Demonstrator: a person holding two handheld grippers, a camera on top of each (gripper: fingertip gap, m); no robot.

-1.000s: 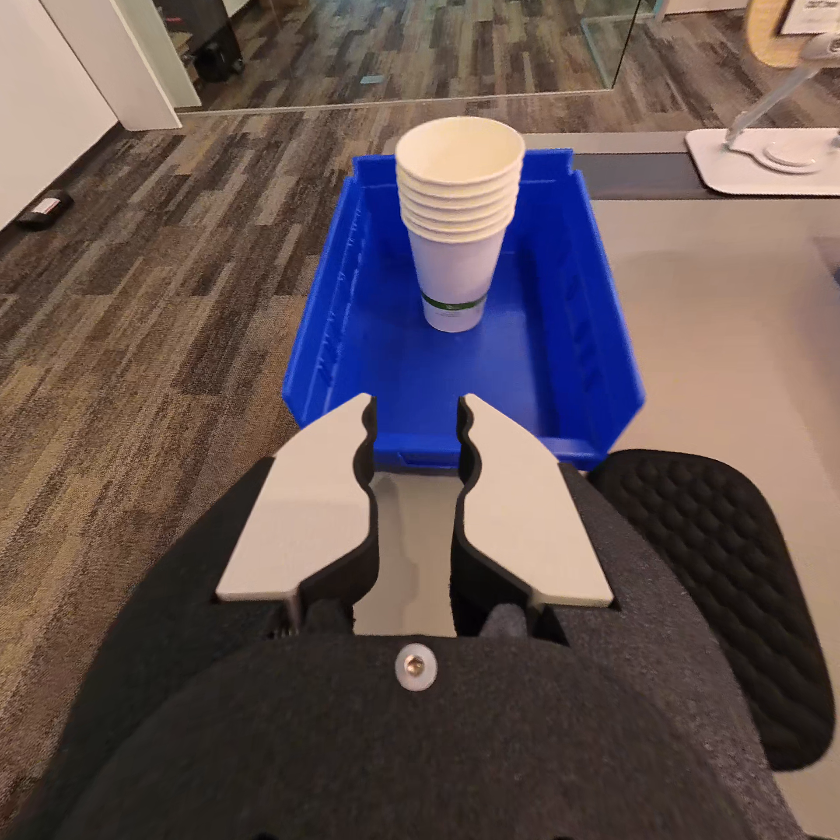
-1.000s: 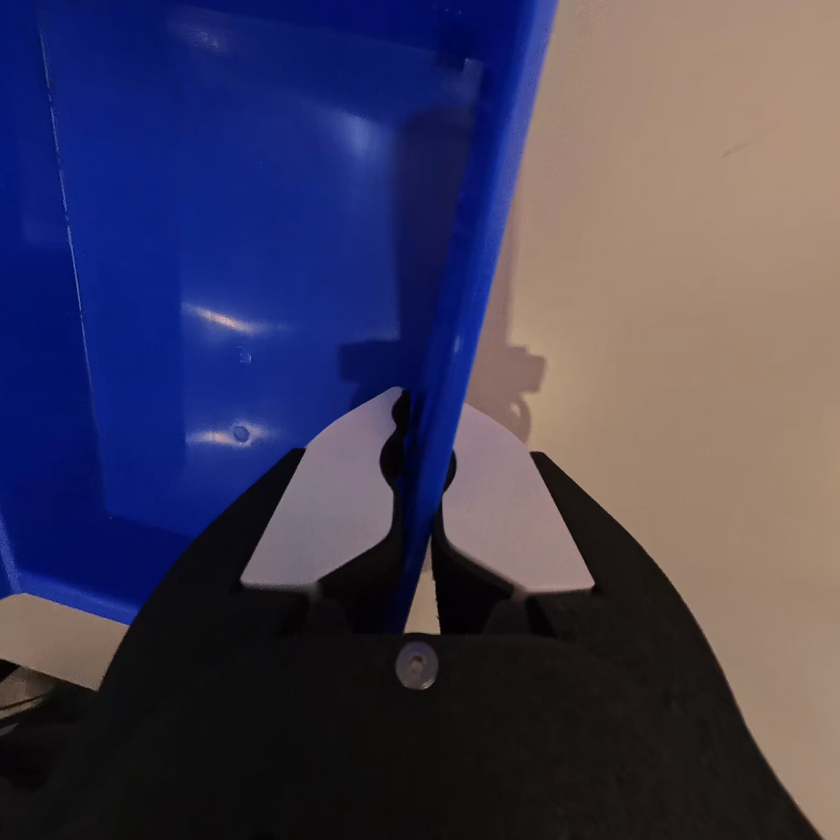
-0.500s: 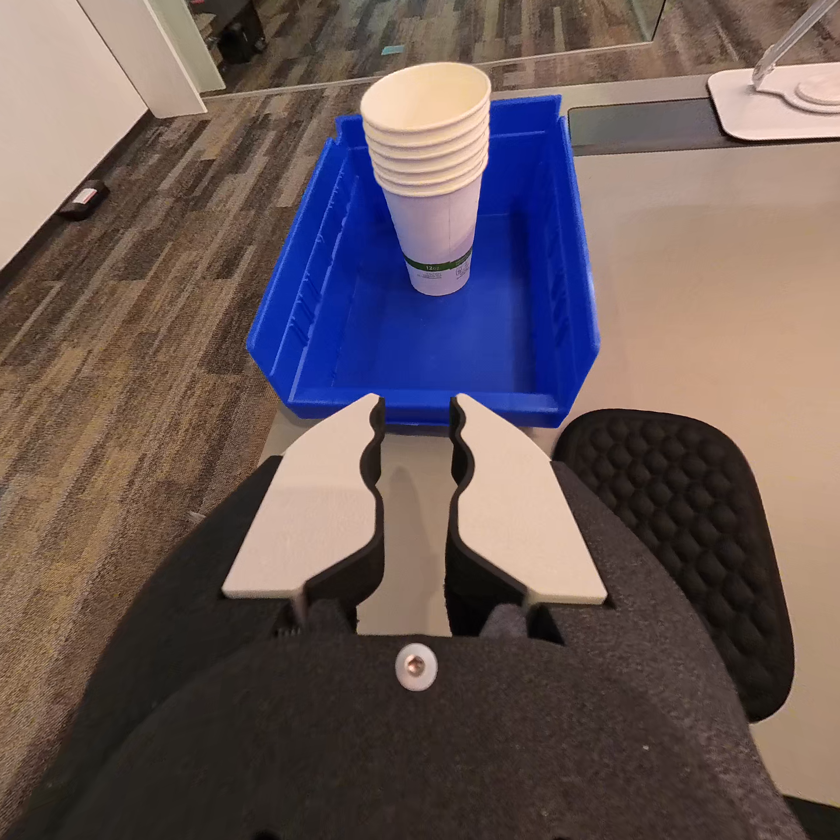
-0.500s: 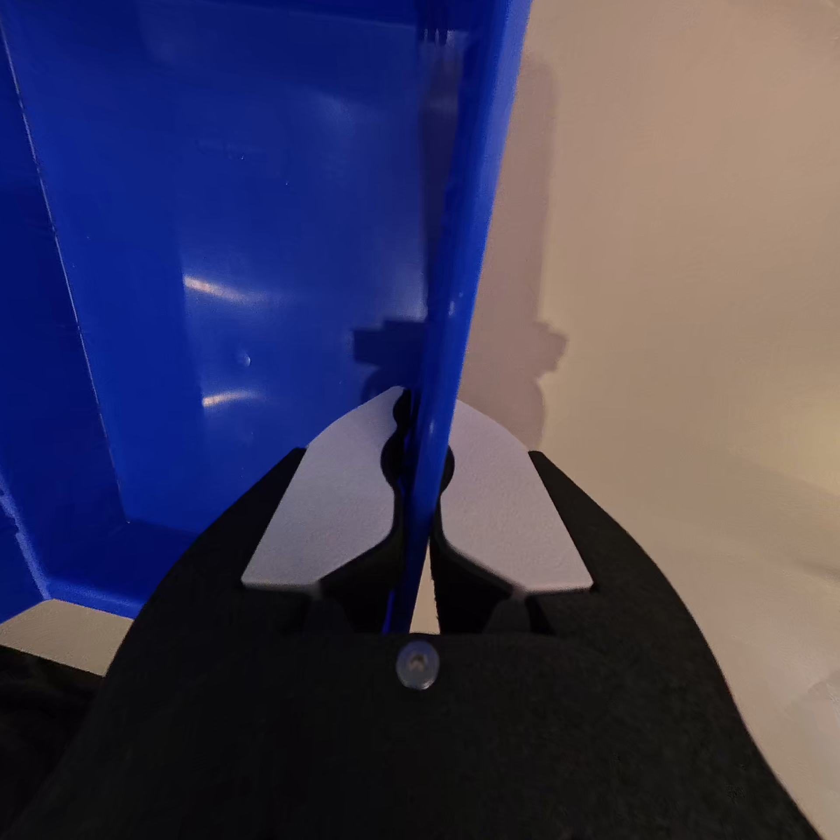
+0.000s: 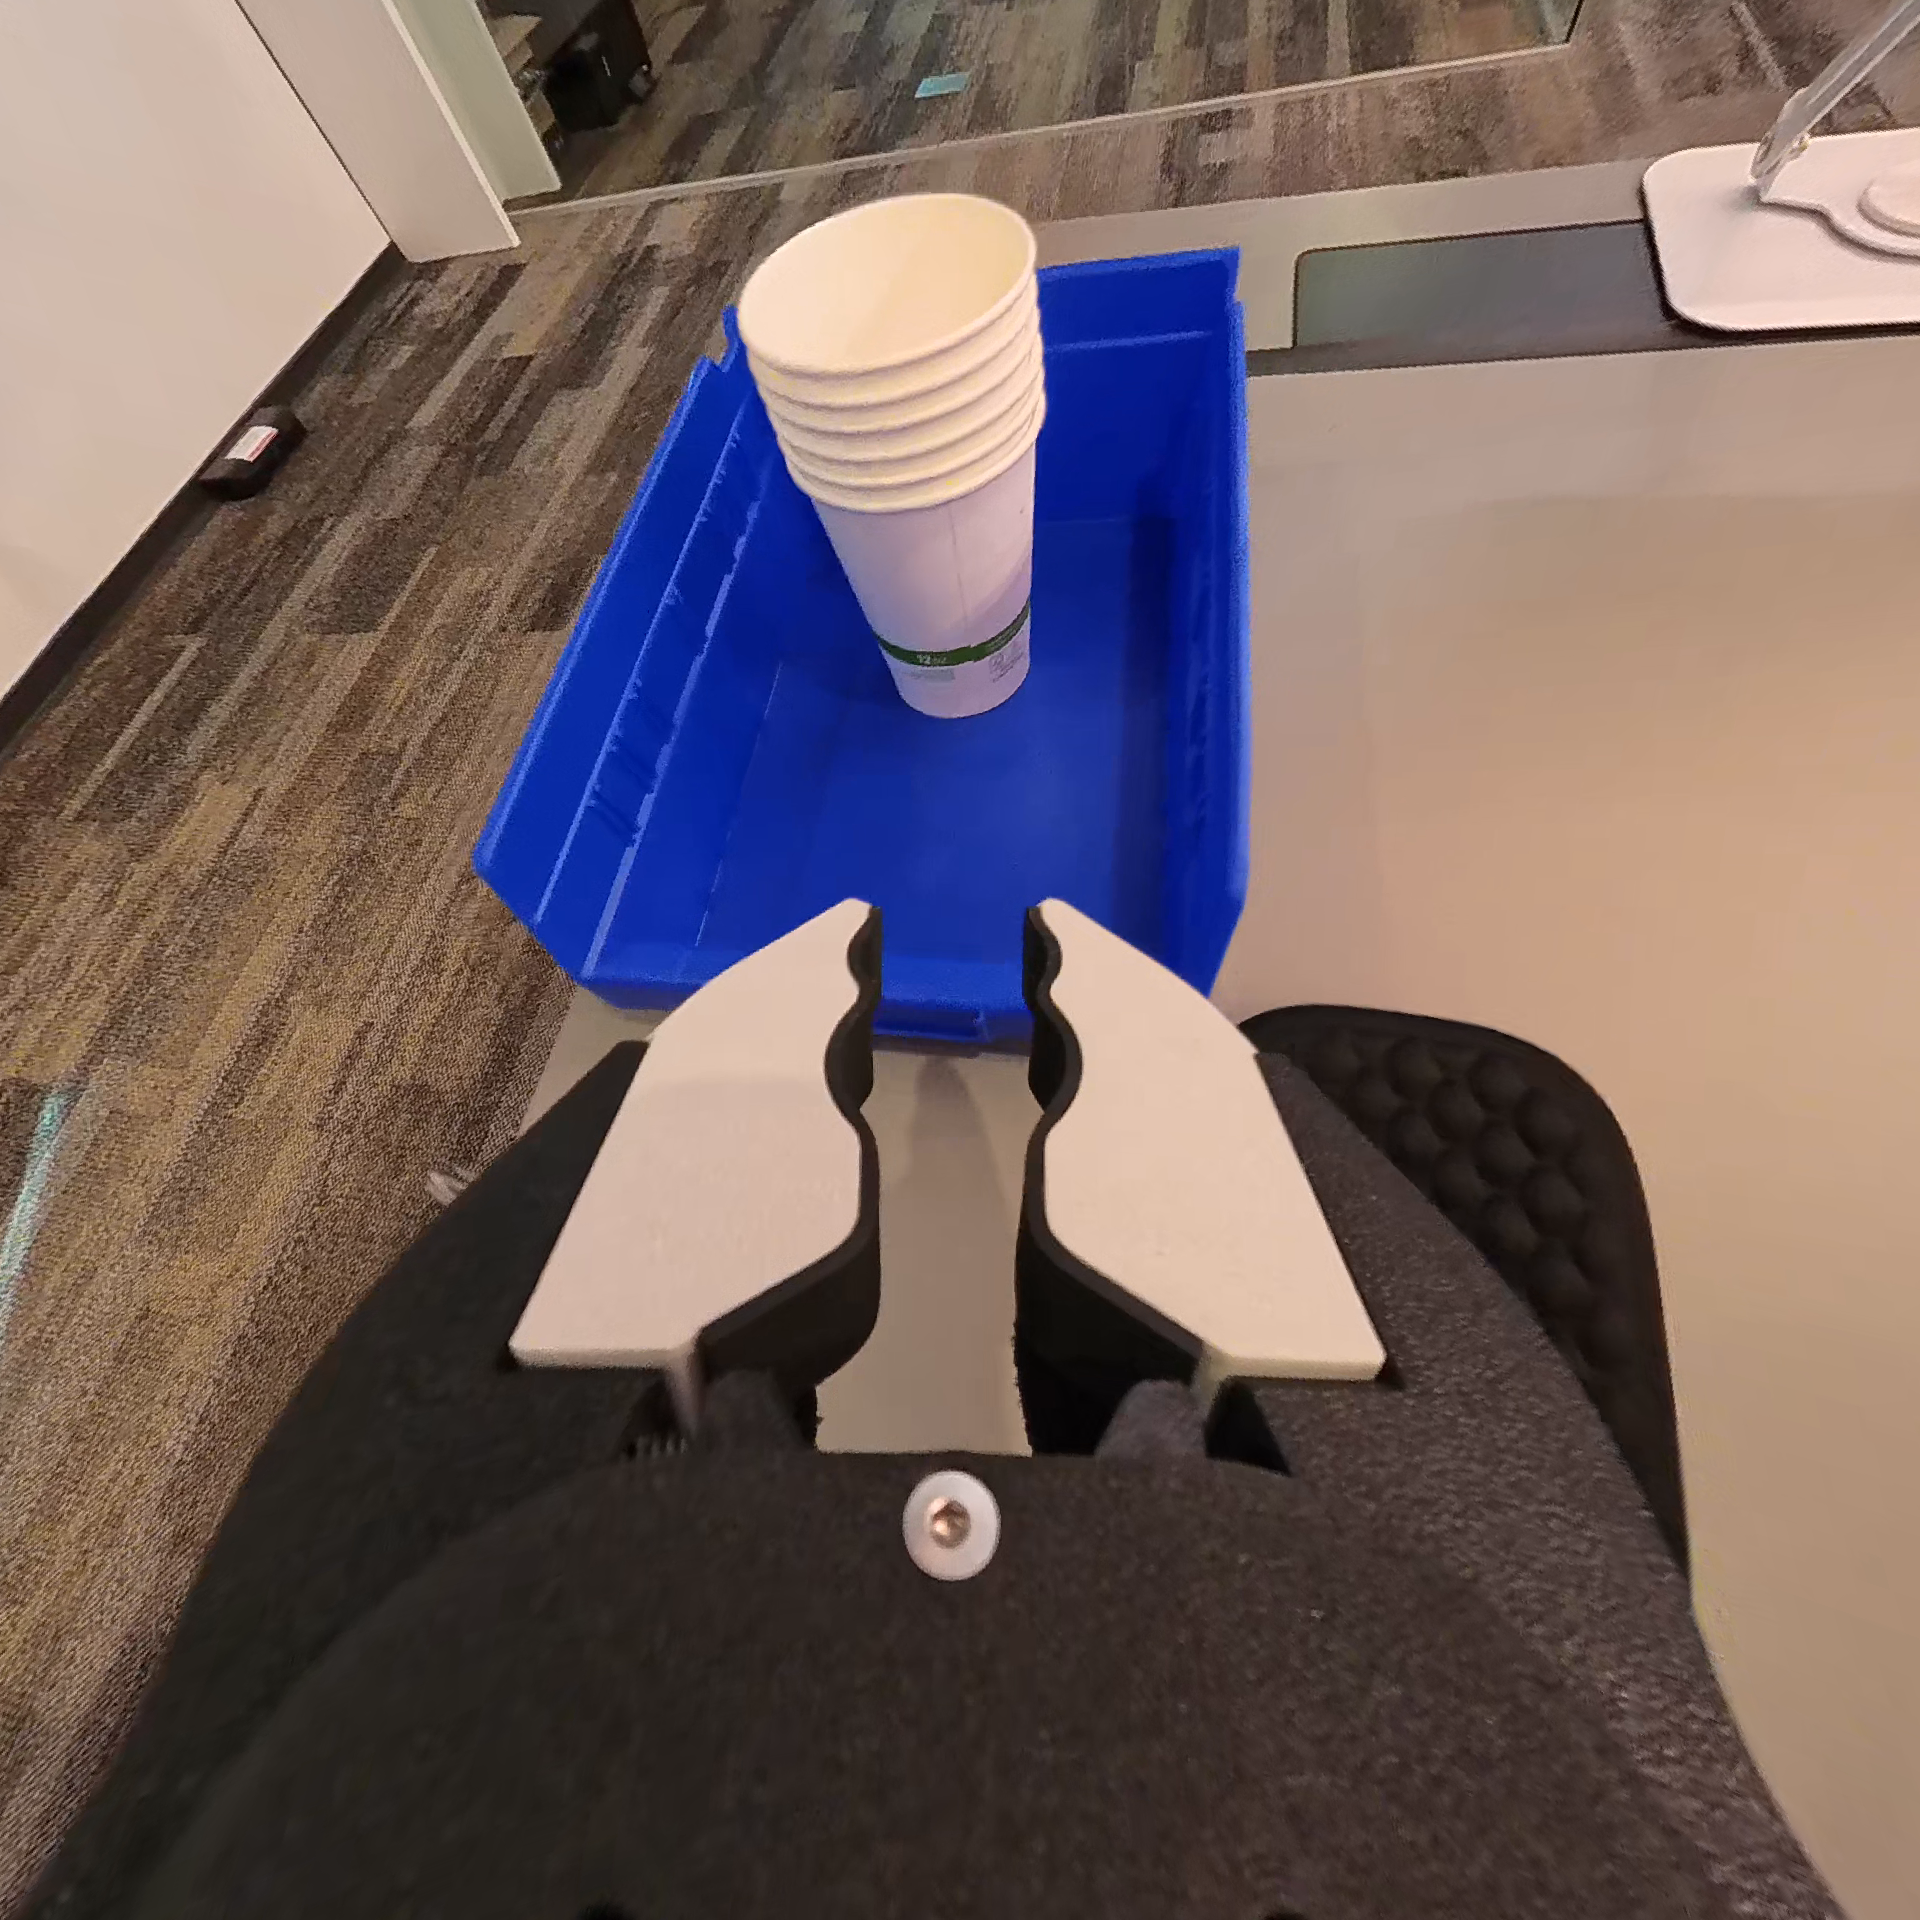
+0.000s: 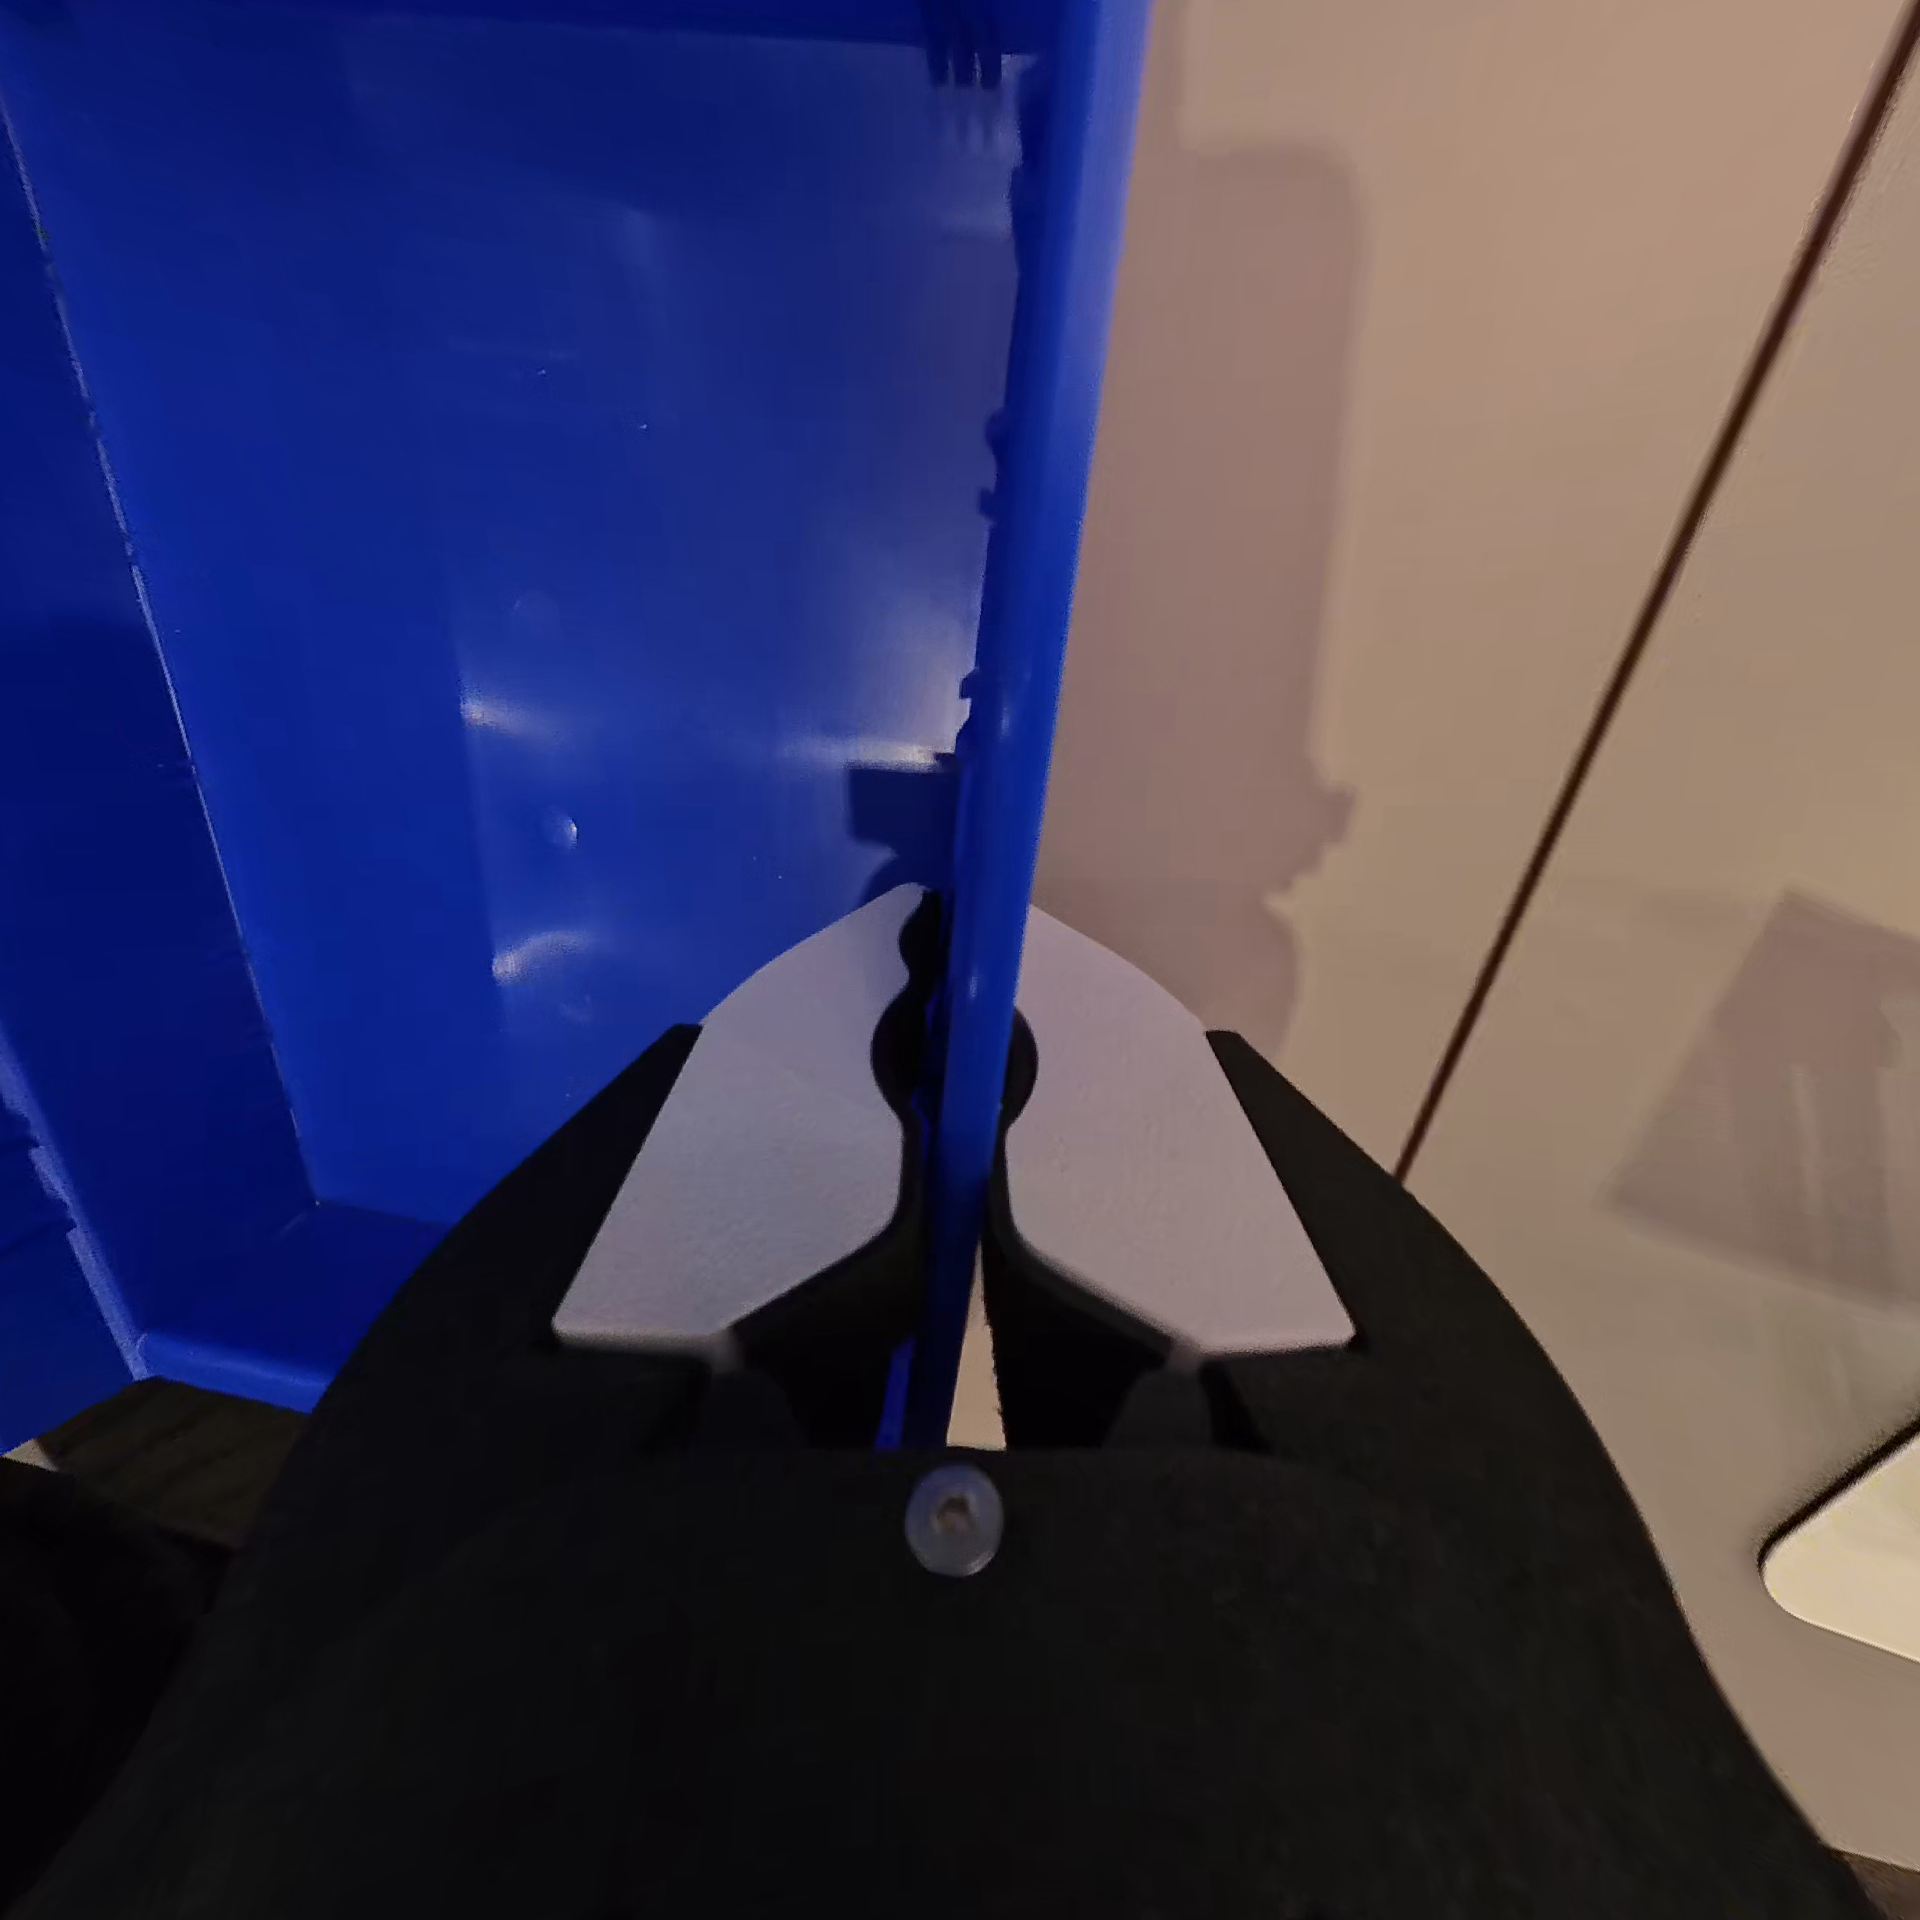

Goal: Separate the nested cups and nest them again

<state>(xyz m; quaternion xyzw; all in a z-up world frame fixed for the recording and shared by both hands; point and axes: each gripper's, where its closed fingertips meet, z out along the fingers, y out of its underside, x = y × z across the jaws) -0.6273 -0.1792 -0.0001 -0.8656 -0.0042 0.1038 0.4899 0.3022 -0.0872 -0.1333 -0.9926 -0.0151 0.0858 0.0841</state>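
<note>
Cups: we see the nested cups upright in the blue bin on the tabletop.
Left gripper: fingers narrowly apart, empty, near our bin's front edge.
Right gripper: fingers clamp the bin's side wall.

This looks like an office: the floor is laid with grey-brown patterned carpet tiles, and plain white walls meet it on the left. A pale, smooth desk fills the right side, with a black mesh office chair pushed up to its near edge and a white stand base at its far end. Beyond the desk a glass partition runs across the room
</note>
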